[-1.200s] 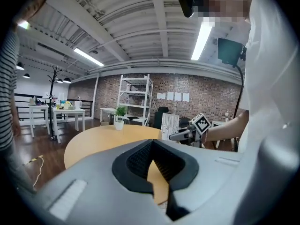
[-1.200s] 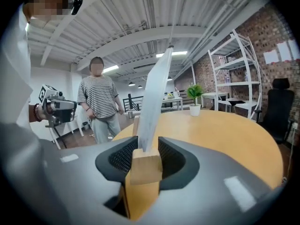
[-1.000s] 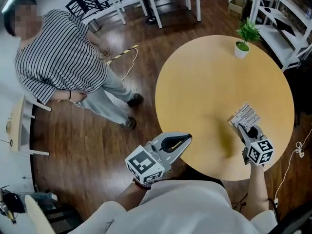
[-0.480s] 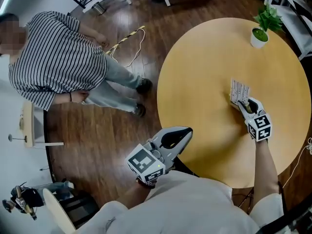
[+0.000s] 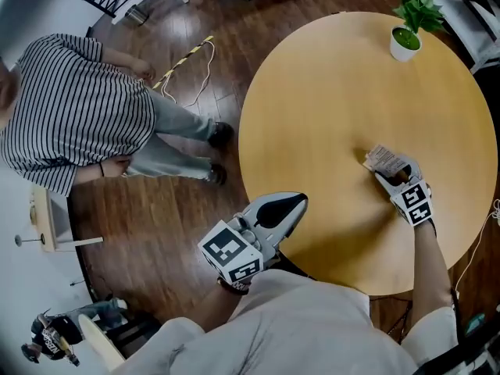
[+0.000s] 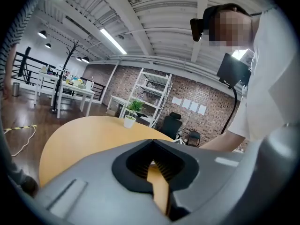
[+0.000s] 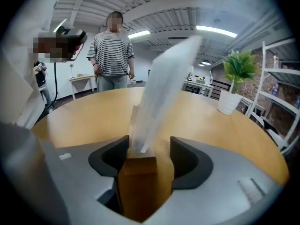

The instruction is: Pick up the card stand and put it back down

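The card stand [image 5: 384,158] is a small wooden block holding a printed card in a clear sleeve. It rests on the round wooden table [image 5: 312,92], right of centre. My right gripper [image 5: 388,174] reaches it from the near side, and its jaws are opening. In the right gripper view the wooden base [image 7: 138,172] sits between the jaws of the right gripper [image 7: 147,153], with a gap showing on its right side. The card [image 7: 161,93] rises tilted and blurred. My left gripper [image 5: 299,201] hangs at the table's near left edge, shut and holding nothing.
A small potted plant [image 5: 406,30] in a white pot stands at the table's far right edge. A person in a striped shirt [image 5: 78,108] stands on the dark wood floor to the left. A cable [image 5: 191,61] lies on the floor beyond.
The right gripper carried the card stand from the table's near right edge further in. Its jaws, shut on the base before, have now parted. The left gripper has barely moved.
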Available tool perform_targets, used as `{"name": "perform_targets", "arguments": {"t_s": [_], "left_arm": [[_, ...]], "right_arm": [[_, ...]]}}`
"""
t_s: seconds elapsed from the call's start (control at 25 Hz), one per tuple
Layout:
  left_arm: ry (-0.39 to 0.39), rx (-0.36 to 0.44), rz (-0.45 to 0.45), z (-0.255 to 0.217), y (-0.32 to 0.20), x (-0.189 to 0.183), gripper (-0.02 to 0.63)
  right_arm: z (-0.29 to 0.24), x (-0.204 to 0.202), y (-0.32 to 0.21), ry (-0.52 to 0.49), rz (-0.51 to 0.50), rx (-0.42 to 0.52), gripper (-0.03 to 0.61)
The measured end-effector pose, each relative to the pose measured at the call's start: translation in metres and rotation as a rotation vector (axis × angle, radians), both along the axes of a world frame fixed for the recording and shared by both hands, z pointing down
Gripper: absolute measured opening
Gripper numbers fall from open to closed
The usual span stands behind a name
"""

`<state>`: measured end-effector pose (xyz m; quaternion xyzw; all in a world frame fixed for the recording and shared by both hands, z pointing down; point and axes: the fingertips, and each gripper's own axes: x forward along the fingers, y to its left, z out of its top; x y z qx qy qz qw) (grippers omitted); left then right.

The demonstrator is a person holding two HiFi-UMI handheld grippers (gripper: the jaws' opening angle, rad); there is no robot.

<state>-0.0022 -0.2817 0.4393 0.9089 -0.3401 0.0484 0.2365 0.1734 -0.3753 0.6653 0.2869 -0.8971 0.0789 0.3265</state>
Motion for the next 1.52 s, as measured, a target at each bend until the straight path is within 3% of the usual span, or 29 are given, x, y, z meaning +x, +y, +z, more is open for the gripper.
{"name": "perform_targets", "arguments": {"t_s": [0.08, 0.24, 0.4, 0.48, 0.64, 0.76, 0.88, 1.04, 1.16, 1.28, 1.52], "left_arm": [[0.003, 0.004, -0.006, -0.003, 0.005, 0.001, -0.006], [0.016, 0.019, -0.035, -0.011, 0.024, 0.006, -0.006], [0.023, 0.026, -0.084, -0.018, 0.06, -0.005, -0.006], [0.04, 0.025, -0.086, -0.014, 0.08, -0.014, -0.006], [0.06, 0.064, -0.025, -0.009, 0.125, -0.03, -0.006], [0.117, 0.069, -0.023, -0.024, 0.177, -0.049, -0.006], [0.148, 0.055, 0.084, -0.026, 0.254, -0.059, -0.006], [0.156, 0.04, 0.173, -0.018, 0.325, -0.096, -0.006], [0.179, 0.034, 0.174, -0.03, 0.365, -0.122, -0.006], [0.164, 0.085, 0.187, -0.048, 0.39, -0.134, -0.006], [0.181, 0.192, 0.172, -0.084, 0.427, -0.144, -0.006]], "right_arm": [[0.0, 0.014, 0.003, -0.012, 0.06, -0.017, 0.321], [-0.005, 0.054, 0.022, -0.061, 0.195, -0.047, 0.334], [-0.045, 0.077, 0.057, -0.276, 0.433, -0.049, 0.357], [-0.071, 0.068, 0.088, -0.382, 0.477, -0.02, 0.388], [-0.136, 0.041, 0.169, -0.489, 0.493, 0.087, 0.405], [-0.206, 0.019, 0.24, -0.573, 0.512, 0.172, 0.405], [-0.261, -0.001, 0.325, -0.615, 0.586, 0.257, 0.403], [-0.278, -0.035, 0.411, -0.668, 0.696, 0.283, 0.381], [-0.289, -0.051, 0.461, -0.658, 0.716, 0.285, 0.374], [-0.314, -0.059, 0.492, -0.674, 0.714, 0.329, 0.373], [-0.343, -0.112, 0.541, -0.672, 0.578, 0.386, 0.373]]}}
